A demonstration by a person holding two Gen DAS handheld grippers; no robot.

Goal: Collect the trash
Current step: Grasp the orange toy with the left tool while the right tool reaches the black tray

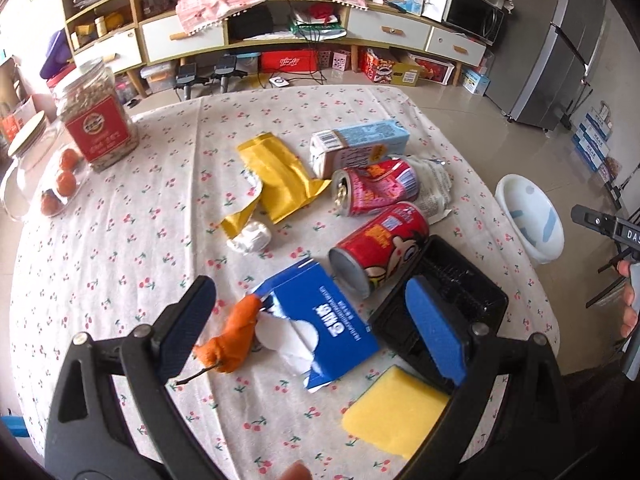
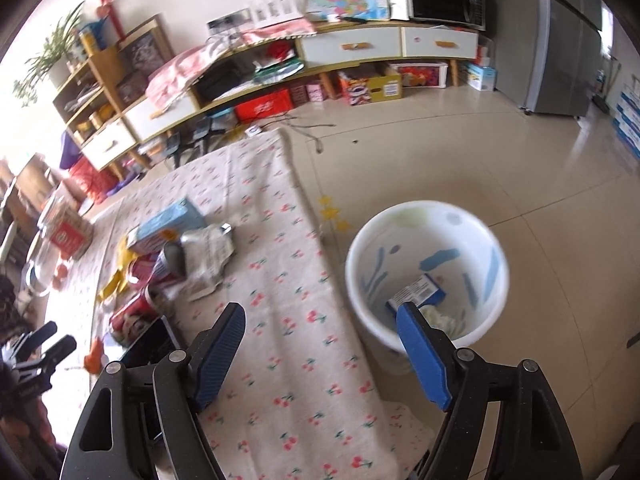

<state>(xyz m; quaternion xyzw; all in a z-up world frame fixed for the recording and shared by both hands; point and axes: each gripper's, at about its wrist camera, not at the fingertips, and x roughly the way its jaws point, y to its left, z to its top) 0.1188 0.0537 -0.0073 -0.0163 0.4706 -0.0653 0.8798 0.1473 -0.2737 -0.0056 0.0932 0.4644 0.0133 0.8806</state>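
The left wrist view looks steeply down along its tongs (image 1: 312, 320) at the near middle of the table (image 1: 120, 248), close over the litter, facing the far sideboard (image 1: 248, 36). The right wrist view hangs past the table's right edge, tilted down over the white bin (image 2: 428, 276) on the floor, facing the same sideboard. Both take in the table's cherry cloth, the pale blue carton (image 1: 360, 144), the red cans, the bin and the far fridge.
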